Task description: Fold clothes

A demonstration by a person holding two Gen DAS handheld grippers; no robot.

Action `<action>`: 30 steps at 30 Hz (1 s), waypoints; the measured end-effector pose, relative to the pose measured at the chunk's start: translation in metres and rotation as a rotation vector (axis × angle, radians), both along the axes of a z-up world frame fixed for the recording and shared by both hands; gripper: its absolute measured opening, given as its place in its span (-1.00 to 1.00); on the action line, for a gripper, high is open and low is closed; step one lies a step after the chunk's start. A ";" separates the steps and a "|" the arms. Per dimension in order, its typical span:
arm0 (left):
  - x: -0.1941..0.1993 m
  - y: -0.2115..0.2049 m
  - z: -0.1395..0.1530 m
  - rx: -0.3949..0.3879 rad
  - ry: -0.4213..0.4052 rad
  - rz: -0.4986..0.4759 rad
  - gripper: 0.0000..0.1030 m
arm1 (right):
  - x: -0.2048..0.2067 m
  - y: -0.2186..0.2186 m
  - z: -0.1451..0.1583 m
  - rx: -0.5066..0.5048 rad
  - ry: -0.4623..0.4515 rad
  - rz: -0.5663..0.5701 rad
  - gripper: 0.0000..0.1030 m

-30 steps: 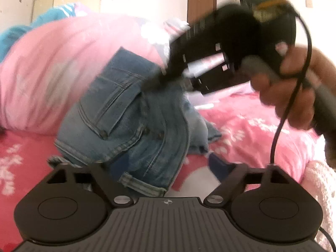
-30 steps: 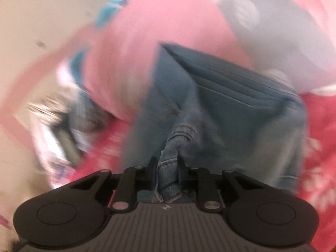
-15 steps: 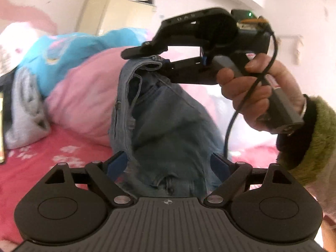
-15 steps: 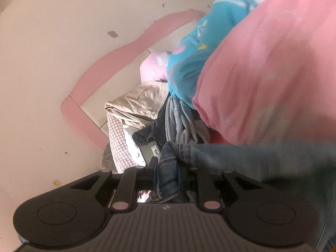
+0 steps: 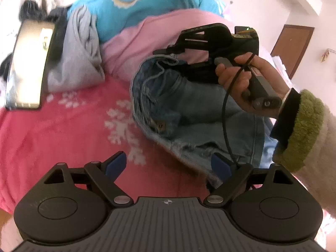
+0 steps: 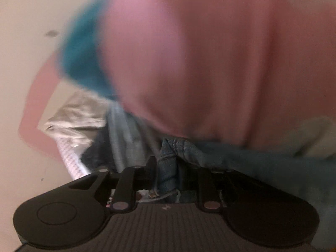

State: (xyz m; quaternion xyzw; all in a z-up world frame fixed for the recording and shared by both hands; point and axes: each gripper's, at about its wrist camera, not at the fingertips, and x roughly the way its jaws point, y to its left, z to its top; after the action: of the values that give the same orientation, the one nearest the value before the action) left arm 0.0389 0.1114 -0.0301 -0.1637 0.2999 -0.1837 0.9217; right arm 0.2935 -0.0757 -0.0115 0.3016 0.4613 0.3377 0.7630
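One pair of jeans (image 5: 189,105) lies bunched on the bed's red snowflake blanket (image 5: 63,130) — pale walls, a brown door (image 5: 292,48) behind. The right tongs (image 6: 167,168) pinch its denim edge; the left tongs (image 5: 168,163) gape wide, empty — beside the jeans' hem.

Bed covered by a pink snowflake-patterned blanket (image 5: 63,130); lying on it, a crumpled pair of blue denim jeans (image 5: 189,109), a bunched grey garment (image 5: 77,63), a bulky pink duvet (image 5: 147,35), a turquoise fleece blanket (image 5: 136,4).
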 end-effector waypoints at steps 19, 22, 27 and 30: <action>-0.039 -0.029 0.015 -0.118 -0.017 -0.120 0.92 | -0.131 -0.187 0.078 0.212 -0.206 -0.101 0.57; -0.053 -0.038 0.020 -0.131 -0.076 -0.176 0.96 | -0.181 -0.257 0.076 0.251 -0.247 -0.223 0.69; -0.064 -0.064 0.012 -0.110 -0.049 -0.284 0.96 | -0.254 -0.339 0.031 0.276 -0.167 -0.444 0.71; -0.070 -0.085 0.003 -0.107 -0.032 -0.323 0.96 | -0.279 -0.360 -0.006 0.239 -0.081 -0.532 0.71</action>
State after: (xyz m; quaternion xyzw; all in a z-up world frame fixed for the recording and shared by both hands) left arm -0.0308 0.0264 -0.0272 -0.1594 0.2974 -0.3476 0.8748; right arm 0.0148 -0.4358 -0.0178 0.4860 0.2924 0.1896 0.8015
